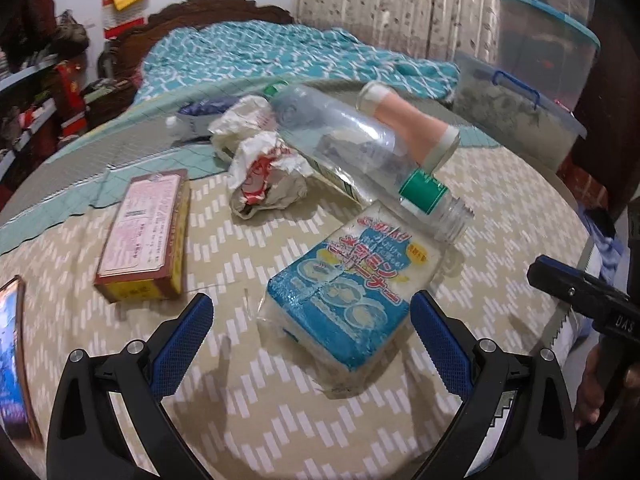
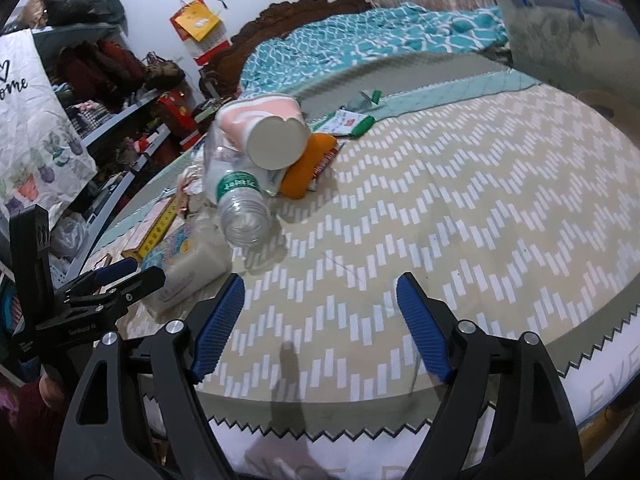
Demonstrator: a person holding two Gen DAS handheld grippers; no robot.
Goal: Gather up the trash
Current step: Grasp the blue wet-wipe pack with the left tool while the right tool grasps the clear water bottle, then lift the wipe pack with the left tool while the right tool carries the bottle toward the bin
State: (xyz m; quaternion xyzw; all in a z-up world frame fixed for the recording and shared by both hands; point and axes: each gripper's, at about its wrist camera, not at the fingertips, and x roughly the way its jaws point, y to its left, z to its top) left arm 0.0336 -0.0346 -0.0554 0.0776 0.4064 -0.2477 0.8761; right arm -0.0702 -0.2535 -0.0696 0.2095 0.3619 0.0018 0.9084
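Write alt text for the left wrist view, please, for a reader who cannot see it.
The open left gripper hovers over a blue sponge pack on a patterned bedspread. Behind lie an uncapped clear bottle, a pink tube, crumpled paper and a box.

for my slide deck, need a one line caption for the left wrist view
Open left hand-held gripper nears a blue packet beside an uncapped bottle.

Bottle (image 1: 360, 148) atop sponge pack (image 1: 344, 284)
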